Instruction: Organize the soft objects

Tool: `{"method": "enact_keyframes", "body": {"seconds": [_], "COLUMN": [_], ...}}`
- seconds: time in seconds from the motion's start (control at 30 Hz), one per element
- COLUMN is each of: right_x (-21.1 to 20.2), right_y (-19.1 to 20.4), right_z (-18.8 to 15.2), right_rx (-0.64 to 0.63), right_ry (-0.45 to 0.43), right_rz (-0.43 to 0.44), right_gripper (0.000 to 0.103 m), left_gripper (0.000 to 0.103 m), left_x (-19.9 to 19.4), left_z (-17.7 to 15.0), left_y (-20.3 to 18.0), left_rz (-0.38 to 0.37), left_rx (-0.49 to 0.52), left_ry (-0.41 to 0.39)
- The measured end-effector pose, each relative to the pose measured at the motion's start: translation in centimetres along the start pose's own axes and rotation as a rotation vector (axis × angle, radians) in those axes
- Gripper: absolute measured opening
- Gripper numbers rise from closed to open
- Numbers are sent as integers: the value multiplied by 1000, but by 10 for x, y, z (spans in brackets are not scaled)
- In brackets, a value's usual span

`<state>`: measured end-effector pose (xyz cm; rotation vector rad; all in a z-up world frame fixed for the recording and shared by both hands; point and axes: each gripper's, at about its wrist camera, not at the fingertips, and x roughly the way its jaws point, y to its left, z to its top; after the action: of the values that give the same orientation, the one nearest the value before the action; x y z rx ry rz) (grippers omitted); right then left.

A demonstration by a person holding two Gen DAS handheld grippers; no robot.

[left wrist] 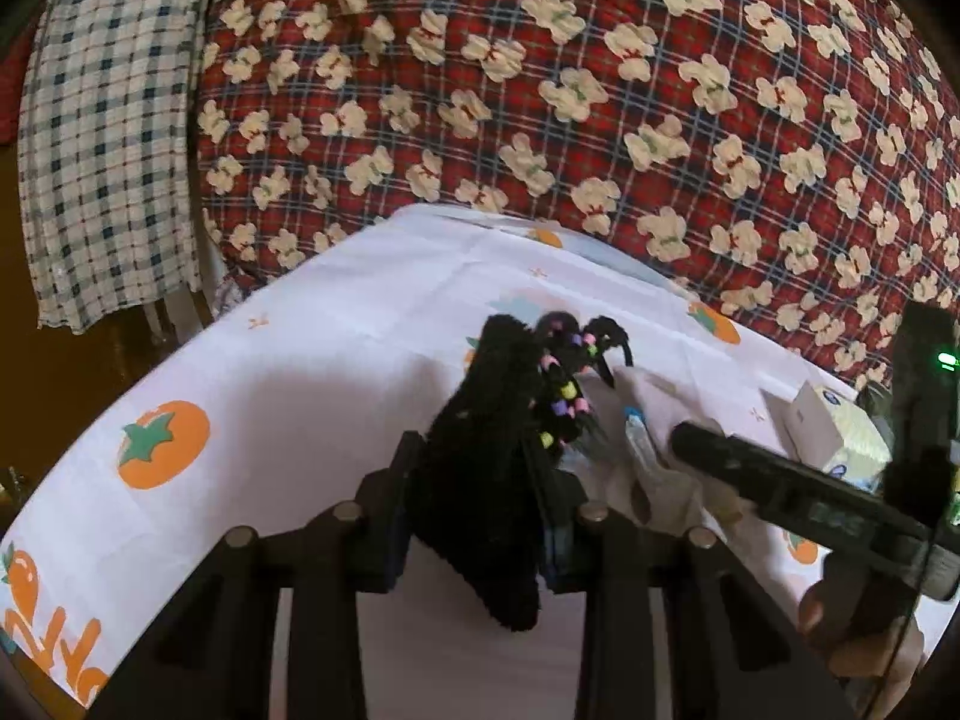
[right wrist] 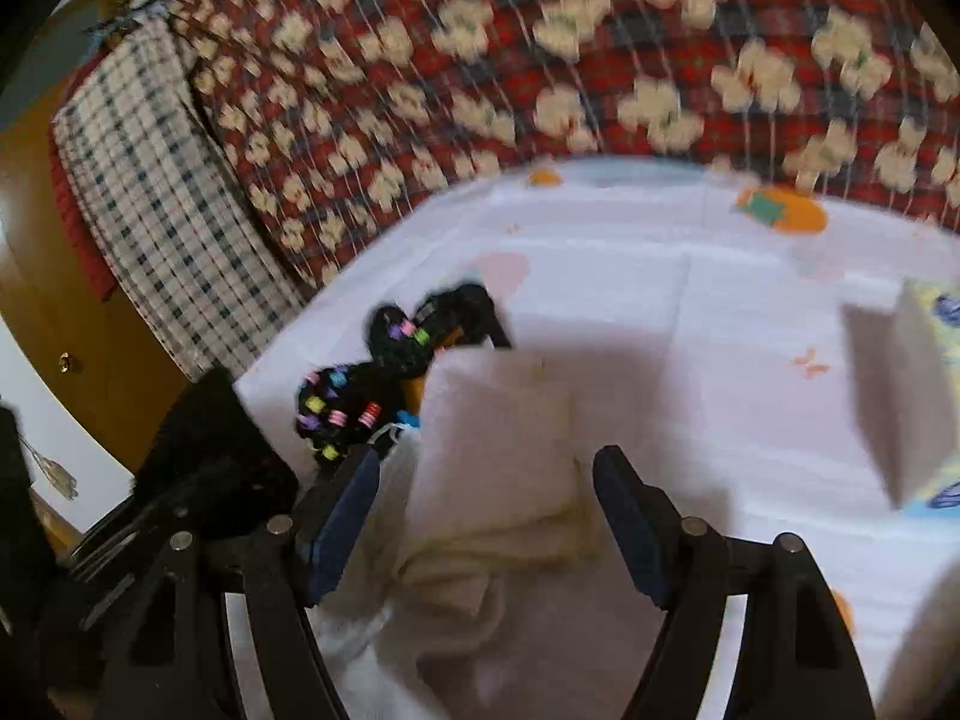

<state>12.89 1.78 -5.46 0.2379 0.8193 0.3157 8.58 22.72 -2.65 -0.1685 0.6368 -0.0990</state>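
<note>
My left gripper [left wrist: 474, 456] is shut on a black fuzzy cloth [left wrist: 480, 420], which stands up between the fingers and hangs below them. Just beyond it a black cord strung with coloured beads [left wrist: 570, 384] lies on the white sheet; I cannot tell whether the two are joined. In the right wrist view my right gripper [right wrist: 486, 468] stands open around a folded white towel [right wrist: 498, 438], with a gap at its right pad. The beaded cord [right wrist: 360, 384] lies left of the towel. The right gripper [left wrist: 780, 492] also reaches in from the right of the left wrist view.
A white sheet with orange fruit prints [left wrist: 300, 372] covers the surface. Behind it rises a red plaid quilt with cream bears [left wrist: 600, 90], and a checked cloth [left wrist: 108, 138] hangs at the left. A white box [right wrist: 900, 408] and a small clear bottle [left wrist: 639, 438] sit at the right.
</note>
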Motion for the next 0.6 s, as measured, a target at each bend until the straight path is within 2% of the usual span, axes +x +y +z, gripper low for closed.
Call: {"method": "enact_keyframes", "body": {"seconds": [0.03, 0.1, 0.13, 0.2, 0.23, 0.33, 0.5, 0.6], "right_x": [6, 7, 8, 5, 1, -20, -62, -77], "right_y": [-3, -12, -15, -22, -27, -36, -34, -35], "right_z": [0, 1, 1, 2, 3, 5, 8, 6], "right_rx": [15, 55, 52, 74, 101, 179, 159, 151], "right_ry": [32, 38, 48, 46, 33, -44, -203, -253], "right_rz": [20, 46, 53, 92, 113, 206, 212, 242], "right_gripper": [74, 56, 35, 26, 15, 14, 14, 14], "left_gripper": [32, 32, 32, 32, 31, 31, 31, 31], "left_x": [-2, -8, -11, -14, -16, -20, -26, -31], "left_z": [0, -1, 0, -1, -1, -1, -2, -3], "left_y": [0, 4, 6, 8, 8, 4, -11, -20], "left_rz": [7, 20, 25, 35, 46, 64, 114, 125], "left_rx": [-2, -17, -27, -38, -39, -18, 54, 100], "left_ry": [-10, -41, -55, -73, -84, -108, -150, -177]}}
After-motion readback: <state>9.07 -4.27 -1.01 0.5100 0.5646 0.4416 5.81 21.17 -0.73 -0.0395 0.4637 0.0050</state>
